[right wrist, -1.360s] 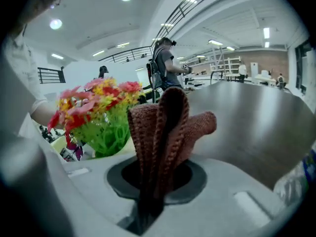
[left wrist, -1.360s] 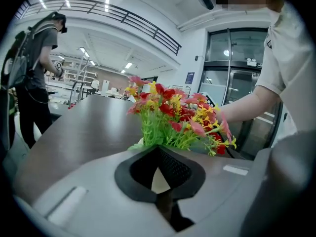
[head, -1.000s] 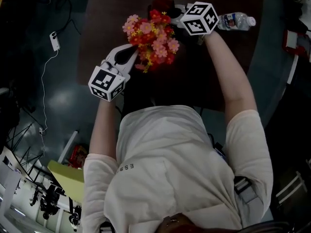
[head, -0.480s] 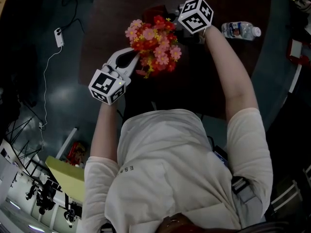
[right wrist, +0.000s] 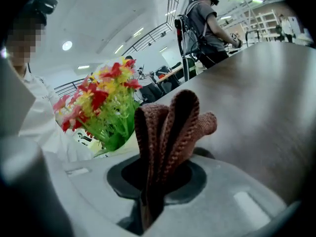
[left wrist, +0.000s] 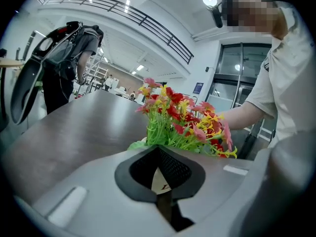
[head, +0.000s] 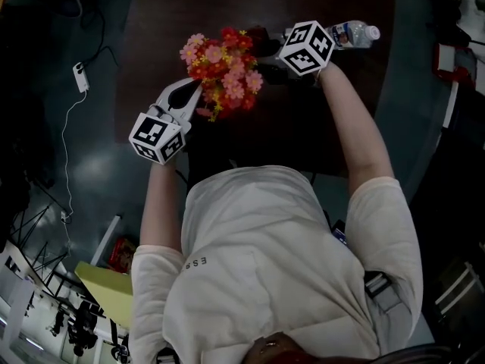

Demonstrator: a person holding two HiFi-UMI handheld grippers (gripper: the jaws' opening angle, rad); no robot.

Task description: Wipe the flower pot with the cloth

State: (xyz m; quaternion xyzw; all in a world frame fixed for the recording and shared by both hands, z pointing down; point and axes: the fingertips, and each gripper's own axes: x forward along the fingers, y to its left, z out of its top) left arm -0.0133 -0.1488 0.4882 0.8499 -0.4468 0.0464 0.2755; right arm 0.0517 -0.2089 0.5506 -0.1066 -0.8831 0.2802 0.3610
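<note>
Brown knitted cloth (right wrist: pixel 170 127): folded into upright ridges and clamped in the closed right tool (right wrist: pixel 160 174). The folds stand proud of the jaws, probably so that cloth, not plastic, meets the pot. It sits just beside the pot without clearly touching it.

Flower pot (right wrist: pixel 127 143): cream, mostly hidden under artificial flowers (head: pixel 222 70) in red, pink and yellow on green stems. It stands on the dark worktop (left wrist: pixel 84 127), toward the left edge and back from the near edge.

Left tool (left wrist: pixel 159 157): jaws drawn together on a thin cream edge below the foliage, judged to be the pot's rim. The grip from the side opposite the cloth likely steadies the pot against the wiping push.

Water bottle (head: pixel 355 33): clear plastic, lying on its side toward the right edge, well apart from the pot.

Writing:
- A dark mark like a letter "L" shows on the cream edge between the left jaws.
- "ESS" is printed on the person's pale shirt in the head view.
- The bottle label is too small to read.
- The tool cubes carry black-and-white square markers, no words.
</note>
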